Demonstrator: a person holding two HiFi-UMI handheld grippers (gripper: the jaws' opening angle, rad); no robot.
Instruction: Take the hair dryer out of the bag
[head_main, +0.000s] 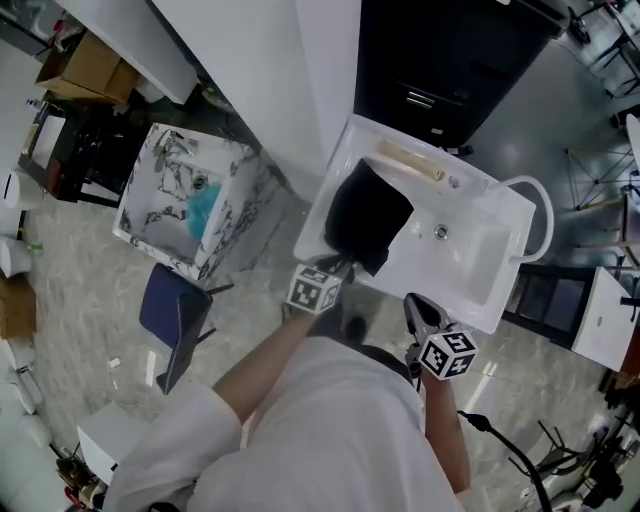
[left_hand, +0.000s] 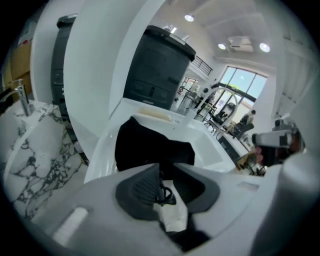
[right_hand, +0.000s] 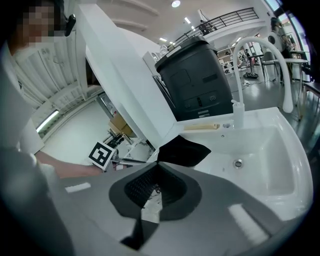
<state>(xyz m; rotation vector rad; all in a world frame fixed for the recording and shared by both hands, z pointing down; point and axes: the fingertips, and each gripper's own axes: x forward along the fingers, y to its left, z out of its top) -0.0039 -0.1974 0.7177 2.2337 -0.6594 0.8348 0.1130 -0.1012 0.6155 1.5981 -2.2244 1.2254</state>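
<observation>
A black bag (head_main: 365, 215) lies slumped on the left part of a white sink unit (head_main: 500, 285). No hair dryer shows; the bag's inside is hidden. My left gripper (head_main: 345, 266) is at the bag's near edge. In the left gripper view the jaws (left_hand: 166, 167) stand a little apart with nothing pressed between them, and the bag (left_hand: 145, 145) is just ahead. My right gripper (head_main: 412, 305) hangs off the sink's front edge, to the right of the bag. Its jaws (right_hand: 156, 165) are shut and empty, pointing toward the bag (right_hand: 182, 151).
A white curved faucet (head_main: 540, 215) stands at the sink's right side, and a beige bar (head_main: 410, 160) lies along its back. A black cabinet (head_main: 440, 60) stands behind. To the left are a marble-patterned basin (head_main: 150, 215) and a blue stool (head_main: 170, 310).
</observation>
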